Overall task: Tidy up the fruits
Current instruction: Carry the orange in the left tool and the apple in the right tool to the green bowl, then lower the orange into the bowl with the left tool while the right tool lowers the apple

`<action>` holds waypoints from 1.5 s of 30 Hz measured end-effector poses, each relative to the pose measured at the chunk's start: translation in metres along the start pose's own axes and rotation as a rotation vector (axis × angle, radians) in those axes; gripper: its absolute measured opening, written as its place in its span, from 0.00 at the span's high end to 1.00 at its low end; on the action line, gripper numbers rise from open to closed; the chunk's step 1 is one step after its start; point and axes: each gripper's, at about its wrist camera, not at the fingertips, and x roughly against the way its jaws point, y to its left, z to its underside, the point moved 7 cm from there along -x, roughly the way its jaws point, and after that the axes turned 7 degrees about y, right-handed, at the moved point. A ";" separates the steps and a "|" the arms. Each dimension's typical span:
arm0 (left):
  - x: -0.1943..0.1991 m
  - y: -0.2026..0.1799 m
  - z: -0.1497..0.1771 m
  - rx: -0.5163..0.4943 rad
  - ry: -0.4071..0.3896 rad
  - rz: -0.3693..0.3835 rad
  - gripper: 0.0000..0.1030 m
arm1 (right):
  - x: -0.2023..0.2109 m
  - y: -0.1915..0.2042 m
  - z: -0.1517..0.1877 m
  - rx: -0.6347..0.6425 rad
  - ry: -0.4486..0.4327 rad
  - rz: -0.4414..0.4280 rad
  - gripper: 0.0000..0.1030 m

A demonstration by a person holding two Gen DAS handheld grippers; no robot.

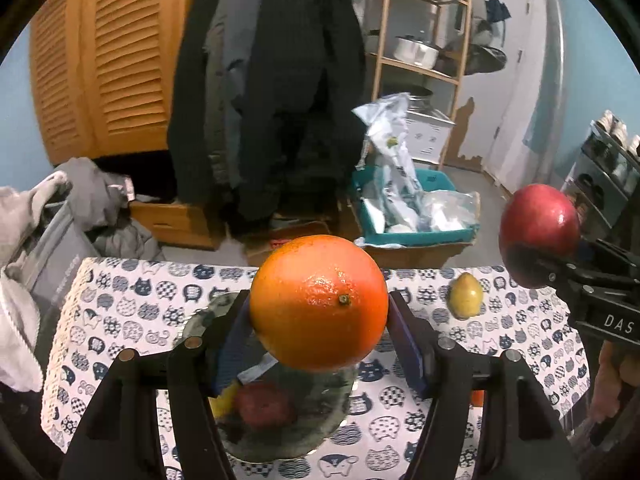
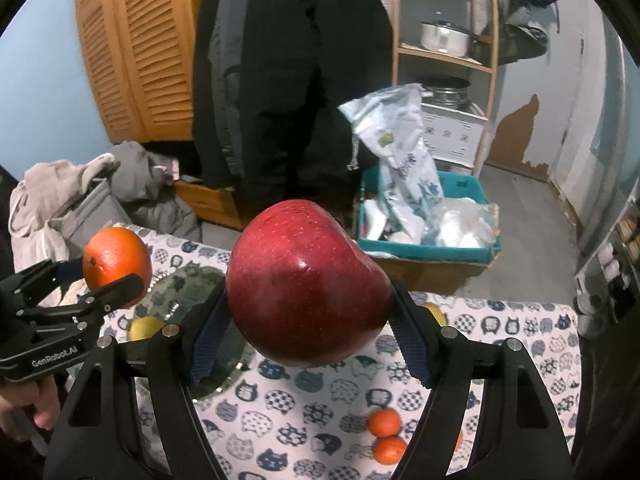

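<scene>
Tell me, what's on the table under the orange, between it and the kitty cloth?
In the left wrist view, a glass plate lies under the held orange, with a red fruit and a yellow fruit on it.

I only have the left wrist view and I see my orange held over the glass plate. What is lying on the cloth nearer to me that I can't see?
Observer: Two small mandarins sit touching each other on the cat-print cloth, seen from the right wrist camera.
Operator: Is the right gripper's grip on the apple secure?
Observer: The right gripper has both blue pads against the sides of the red apple, which is off the cloth.
Operator: Anything already on the plate?
Observer: A yellow fruit shows on the glass plate, behind the left gripper holding the orange.
</scene>
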 end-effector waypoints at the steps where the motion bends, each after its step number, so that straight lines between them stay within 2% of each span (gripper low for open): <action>1: -0.001 0.007 0.001 0.009 0.002 -0.005 0.35 | -0.002 0.004 0.000 0.004 0.001 -0.004 0.27; 14: -0.025 0.072 0.017 0.101 0.069 -0.052 0.35 | -0.051 0.056 0.000 0.048 0.075 -0.067 0.27; 30: -0.085 0.112 0.048 0.174 0.200 -0.069 0.35 | -0.121 0.094 0.021 0.080 0.188 -0.090 0.27; 45: -0.128 0.129 0.077 0.212 0.315 -0.092 0.34 | -0.166 0.103 0.049 0.083 0.294 -0.097 0.27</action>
